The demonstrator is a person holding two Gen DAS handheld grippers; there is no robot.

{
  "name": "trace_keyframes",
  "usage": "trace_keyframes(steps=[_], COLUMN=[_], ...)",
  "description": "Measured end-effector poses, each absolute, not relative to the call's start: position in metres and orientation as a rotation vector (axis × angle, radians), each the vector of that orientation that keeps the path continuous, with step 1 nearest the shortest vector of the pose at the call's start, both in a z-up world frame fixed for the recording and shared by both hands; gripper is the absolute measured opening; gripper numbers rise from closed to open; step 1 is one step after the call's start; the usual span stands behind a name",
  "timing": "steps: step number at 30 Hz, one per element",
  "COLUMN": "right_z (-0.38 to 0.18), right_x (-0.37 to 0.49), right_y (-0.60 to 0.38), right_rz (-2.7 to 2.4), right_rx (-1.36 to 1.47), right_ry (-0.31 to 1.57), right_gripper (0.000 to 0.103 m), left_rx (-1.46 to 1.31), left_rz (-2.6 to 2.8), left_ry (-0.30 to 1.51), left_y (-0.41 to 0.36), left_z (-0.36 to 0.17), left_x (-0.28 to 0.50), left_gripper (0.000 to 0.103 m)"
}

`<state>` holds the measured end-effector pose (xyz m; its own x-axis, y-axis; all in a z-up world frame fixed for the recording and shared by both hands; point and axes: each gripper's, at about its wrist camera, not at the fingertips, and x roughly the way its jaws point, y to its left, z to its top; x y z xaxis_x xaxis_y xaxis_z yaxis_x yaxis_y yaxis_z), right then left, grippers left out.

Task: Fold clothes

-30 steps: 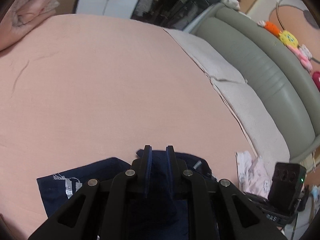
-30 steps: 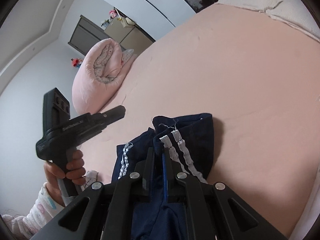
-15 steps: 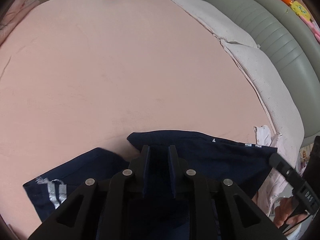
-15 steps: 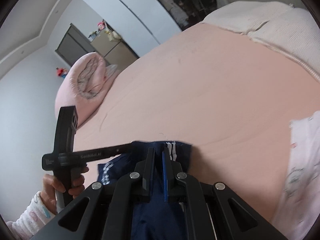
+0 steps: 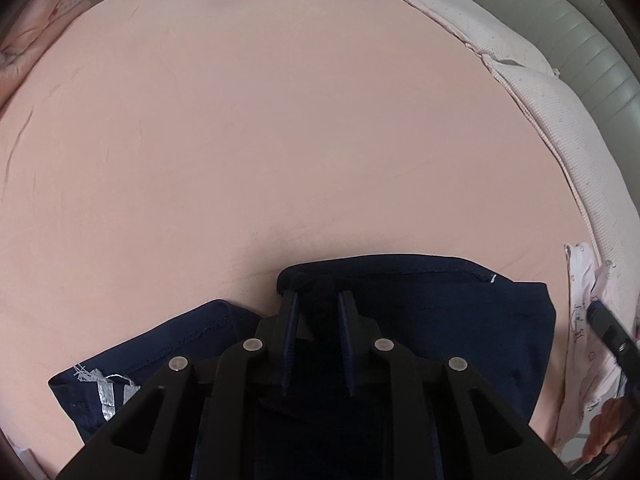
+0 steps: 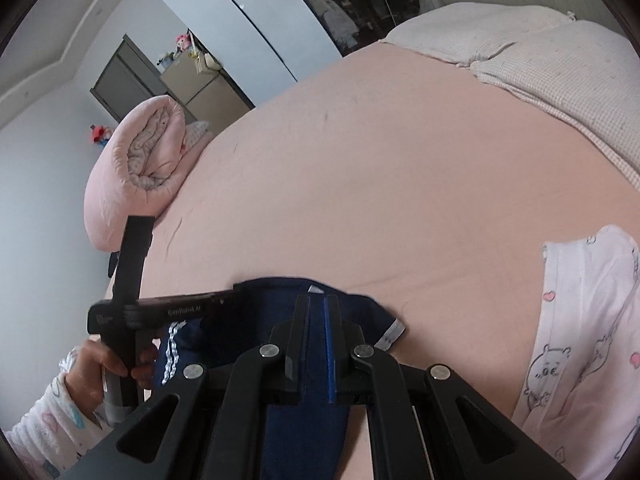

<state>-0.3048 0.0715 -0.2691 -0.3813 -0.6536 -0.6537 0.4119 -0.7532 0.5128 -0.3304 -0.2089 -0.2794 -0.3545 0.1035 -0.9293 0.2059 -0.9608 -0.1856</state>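
A navy garment with white side stripes (image 5: 440, 312) lies at the near edge of a pink bed sheet (image 5: 280, 120). My left gripper (image 5: 318, 300) is shut on a bunched fold of its top edge. My right gripper (image 6: 318, 308) is shut on the navy cloth (image 6: 276, 304) at the other end of that edge. The garment is stretched between the two grippers. The left gripper (image 6: 168, 312) shows at the left in the right wrist view, held by a hand. A striped leg end (image 5: 104, 384) lies at the lower left.
A white patterned garment (image 6: 580, 340) lies on the bed at the right. A rolled pink quilt (image 6: 140, 172) sits at the far left. Cream pillows (image 5: 540, 100) and a grey-green headboard (image 5: 600, 40) run along the right side.
Both grippers have moved apart and down toward the bed, so the navy garment has gone from a bunched heap to a spread, flatter shape. Both stay shut on it.
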Motion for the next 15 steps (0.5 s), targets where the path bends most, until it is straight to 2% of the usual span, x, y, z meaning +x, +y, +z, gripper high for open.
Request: trace_keyframes(steps=[4,5,6,8,10,11,12,13,14,15], right_z=[-0.274,-0.275,-0.276,-0.278,-0.279,-0.279,-0.279,-0.279,-0.277,-0.275], right_x=[-0.304,-0.304,-0.303,-0.301,-0.298,-0.297,-0.295,-0.294,-0.291,-0.289], right_y=[0.074,0.074,0.074,0.074,0.077,0.079,0.081,0.083,0.086,0.089], right_rz=[-2.127,-2.120,-2.113,-2.099,-2.109,-2.103,-2.095,-2.087,-2.086,-2.086], right_rx=[1.213,1.226,1.239,1.283,1.315,1.327,1.338,1.349,1.355,1.360], right_ry=[-0.380,-0.380,-0.377,-0.361,-0.355,-0.370,-0.387,-0.404,-0.426,-0.449], right_gripper=[0.004,0.004,0.006,0.007,0.012,0.027,0.050,0.062,0.079,0.083], left_rx=[1.686,1.668,1.652,1.626,1.608,1.599,1.589,1.580,1.571,1.562], left_rz=[-2.549,-2.564,-2.580,-2.605,-2.612,-2.616,-2.620,-2.624,-2.627,-2.631], left_ry=[0.426,0.431,0.433,0.429,0.417,0.411,0.404,0.398,0.392,0.386], left_y=[-0.207,-0.207,-0.207,-0.205,-0.204,-0.203,-0.202,-0.201,-0.200,-0.199], left_z=[-0.263,-0.258,-0.253,-0.244,-0.237,-0.234,-0.231,-0.228,-0.224,-0.221], left_x=[-0.324,-0.322,-0.320,-0.316,-0.312,-0.310,-0.308,-0.306,-0.304,-0.302], left_gripper=[0.022,0.033,0.059,0.096,0.098,0.098,0.098,0.098,0.098,0.098])
